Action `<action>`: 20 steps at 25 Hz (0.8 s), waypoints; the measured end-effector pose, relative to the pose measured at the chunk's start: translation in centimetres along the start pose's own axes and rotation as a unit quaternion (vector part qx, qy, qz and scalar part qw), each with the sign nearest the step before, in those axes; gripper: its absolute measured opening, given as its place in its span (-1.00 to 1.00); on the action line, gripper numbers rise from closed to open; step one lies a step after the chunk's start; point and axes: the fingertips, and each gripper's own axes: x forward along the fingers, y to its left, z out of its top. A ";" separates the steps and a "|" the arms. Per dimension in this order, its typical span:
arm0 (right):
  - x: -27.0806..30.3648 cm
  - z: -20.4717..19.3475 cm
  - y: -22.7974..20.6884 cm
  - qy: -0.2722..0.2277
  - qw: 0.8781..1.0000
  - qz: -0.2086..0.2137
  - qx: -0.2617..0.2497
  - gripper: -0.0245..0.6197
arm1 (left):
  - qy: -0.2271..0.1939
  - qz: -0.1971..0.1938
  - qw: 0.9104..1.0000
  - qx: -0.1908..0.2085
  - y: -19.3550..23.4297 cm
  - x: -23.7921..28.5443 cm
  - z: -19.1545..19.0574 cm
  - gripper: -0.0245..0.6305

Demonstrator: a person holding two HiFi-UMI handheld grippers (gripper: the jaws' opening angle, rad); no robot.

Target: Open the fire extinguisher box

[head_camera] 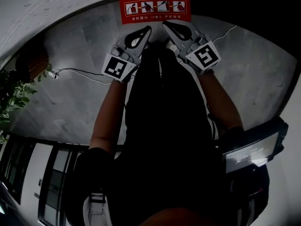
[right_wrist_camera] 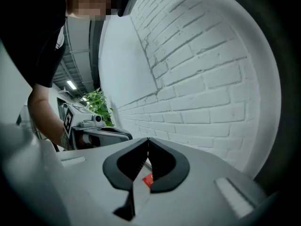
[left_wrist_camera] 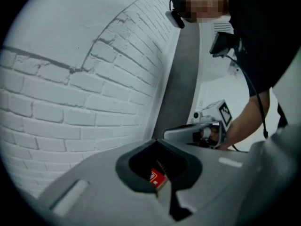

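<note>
The fire extinguisher box shows in the head view only as its red instruction label, at the top centre against the wall. Just below that label, my left gripper and right gripper are held side by side, tips towards it. Both are shut with nothing between the jaws. In the left gripper view the left gripper has its tips together, and a scrap of red label shows through the gap behind them. The right gripper looks the same, with a red patch below its tips. The box door and handle are hidden.
A white brick wall fills both gripper views. On the grey floor a white cable runs off to the left. A green plant stands at the far left. The person's dark torso and a belt device fill the lower head view.
</note>
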 end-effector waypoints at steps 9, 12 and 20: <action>1.7 -9.7 -3.7 0.022 0.996 -0.036 0.080 -0.90 | 0.018 0.014 1.000 -0.013 2.9 3.3 -7.2 -0.92; 2.0 -13.1 -4.6 0.036 0.993 -0.048 0.098 -0.89 | 0.011 0.017 1.000 -0.006 3.6 4.2 -9.7 -0.92; 2.6 -19.7 -6.3 0.062 0.982 -0.077 0.162 -0.89 | 0.053 0.010 0.998 -0.011 4.2 5.0 -15.3 -0.92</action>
